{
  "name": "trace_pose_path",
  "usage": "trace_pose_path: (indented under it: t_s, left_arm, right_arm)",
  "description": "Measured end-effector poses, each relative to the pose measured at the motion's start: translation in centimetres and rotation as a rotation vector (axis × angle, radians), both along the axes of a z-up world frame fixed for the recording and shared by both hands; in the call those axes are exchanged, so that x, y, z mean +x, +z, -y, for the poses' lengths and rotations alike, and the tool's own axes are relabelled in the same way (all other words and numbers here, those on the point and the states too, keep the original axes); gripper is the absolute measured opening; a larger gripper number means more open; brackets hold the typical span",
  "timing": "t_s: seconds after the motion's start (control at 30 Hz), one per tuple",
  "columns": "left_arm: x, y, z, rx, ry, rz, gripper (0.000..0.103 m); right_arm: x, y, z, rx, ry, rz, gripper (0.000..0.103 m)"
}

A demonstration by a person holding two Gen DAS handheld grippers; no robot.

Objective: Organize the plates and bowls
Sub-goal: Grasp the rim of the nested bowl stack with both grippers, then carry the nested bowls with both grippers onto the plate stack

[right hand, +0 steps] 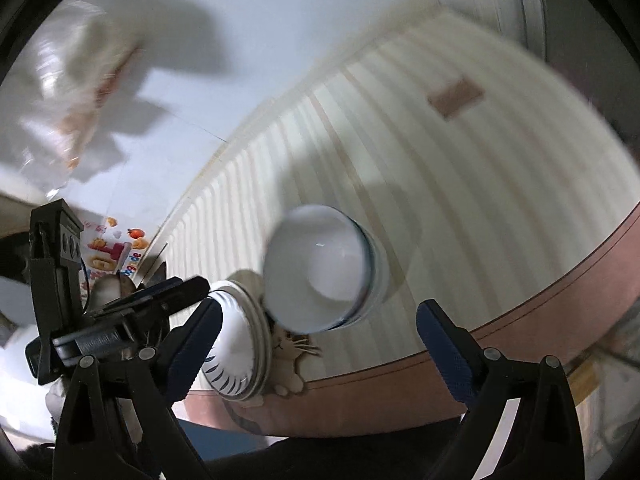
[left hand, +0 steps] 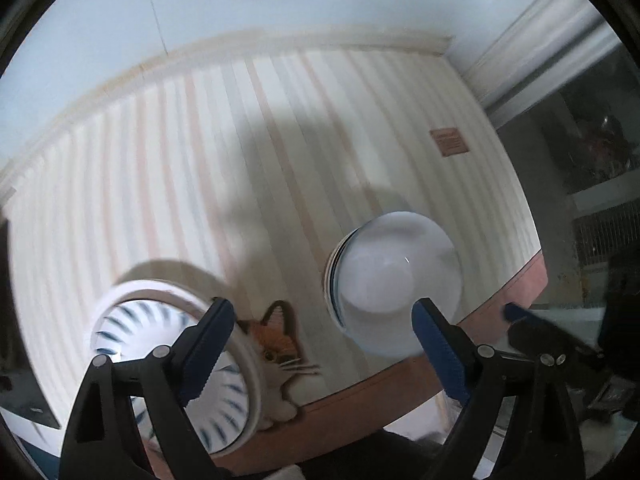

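A stack of white plates (left hand: 172, 360) with blue dashes lies on the striped mat (left hand: 240, 160) near the table's front edge. To its right stands a stack of white bowls (left hand: 396, 280) with a thin blue rim line. My left gripper (left hand: 324, 344) hangs open above the gap between them, one finger over the plates and the other at the bowls' near rim, with nothing between the fingers. My right gripper (right hand: 320, 344) is open too, in front of the bowls (right hand: 320, 268), with the plates (right hand: 236, 348) by its left finger. Each gripper shows in the other's view: left gripper (right hand: 176, 290), right gripper (left hand: 520, 320).
A cat picture (left hand: 276, 340) is printed on the mat between the two stacks. A brown label (left hand: 450, 142) sits far right on the mat. The table's brown edge (left hand: 400, 384) runs close below the stacks. A colourful packet (right hand: 108, 256) and a clear bag (right hand: 80, 100) lie off to the left.
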State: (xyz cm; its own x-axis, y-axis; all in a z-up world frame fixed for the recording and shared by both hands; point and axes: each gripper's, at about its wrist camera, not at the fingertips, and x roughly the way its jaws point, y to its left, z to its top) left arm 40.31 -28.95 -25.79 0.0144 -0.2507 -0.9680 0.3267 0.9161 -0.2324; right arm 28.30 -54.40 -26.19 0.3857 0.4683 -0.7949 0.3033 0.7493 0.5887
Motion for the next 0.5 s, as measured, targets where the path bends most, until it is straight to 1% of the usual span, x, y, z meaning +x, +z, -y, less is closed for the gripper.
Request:
trace_pose_path:
  t_s: [0.07, 0.13, 0.2, 0.33, 0.4, 0.43, 0.47, 0.5]
  left_arm:
    - [1.2, -2.2, 0.4, -0.015, 0.012, -0.062, 0.091]
    - [2.1, -4.0, 1.0, -0.030, 0.013, -0.112, 0.091]
    - [2.9, -5.8, 1.6, -0.047, 0.010, -0.155, 0.087]
    - [3.7, -8.5, 2.7, -0.082, 0.002, -0.228, 0.073]
    - [3.9, -9.6, 3.1, -0.107, -0.003, -0.261, 0.067]
    - [3.9, -10.0, 3.3, -0.105, -0.008, -0.274, 0.062]
    - [3.9, -10.4, 3.5, -0.119, -0.016, -0.291, 0.058]
    - [3.8, -10.7, 3.6, -0.130, -0.022, -0.304, 0.055]
  right_arm:
    - [0.7, -2.6, 0.5, 0.063, -0.008, -0.019, 0.100]
    - [1.3, -5.1, 0.8, 0.104, -0.003, -0.038, 0.100]
    - [2.1, -7.6, 0.9, 0.140, 0.009, -0.054, 0.100]
    - [3.7, -11.3, 0.6, 0.217, 0.035, -0.066, 0.099]
    - [4.5, -12.5, 0.4, 0.237, 0.047, -0.070, 0.095]
    - [4.9, -13.1, 0.2, 0.260, 0.058, -0.067, 0.094]
    - [5.3, -13.9, -0.1, 0.289, 0.070, -0.070, 0.088]
    - [5.7, -14.3, -0.2, 0.297, 0.076, -0.083, 0.082]
